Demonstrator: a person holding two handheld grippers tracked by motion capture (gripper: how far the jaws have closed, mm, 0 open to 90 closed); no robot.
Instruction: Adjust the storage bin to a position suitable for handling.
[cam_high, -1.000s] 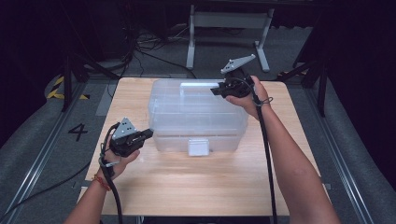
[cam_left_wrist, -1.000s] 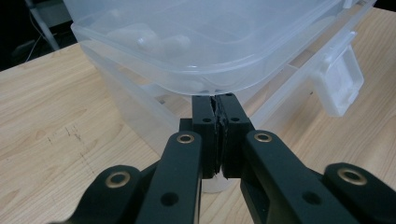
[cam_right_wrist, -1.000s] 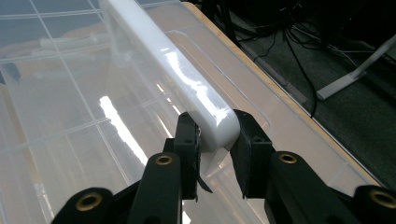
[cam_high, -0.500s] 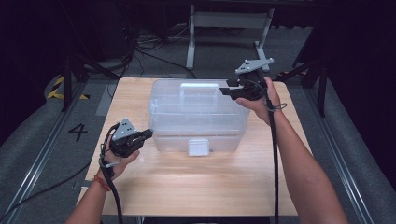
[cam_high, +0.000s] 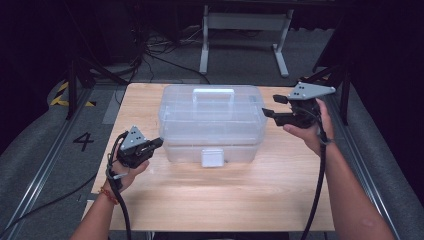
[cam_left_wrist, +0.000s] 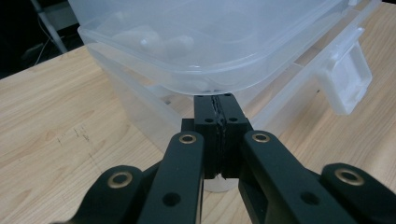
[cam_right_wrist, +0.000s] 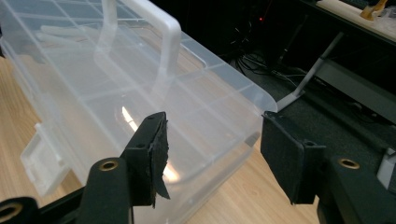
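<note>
- The clear plastic storage box (cam_high: 212, 122) sits mid-desk (cam_high: 210, 200), its white handle (cam_high: 213, 93) on the lid and its front latch (cam_high: 212, 157) facing you.
- Your left tongs (cam_high: 156, 143) are pressed together, empty, tips just under the box's lid rim at its left front corner.
- Your right tongs (cam_high: 270, 106) stand apart, just beside the box's right end.
- Expect thin, smooth walls: light, slippery, likely to flex.
- Take the handle or the lid rim, not the flat sides.
</note>
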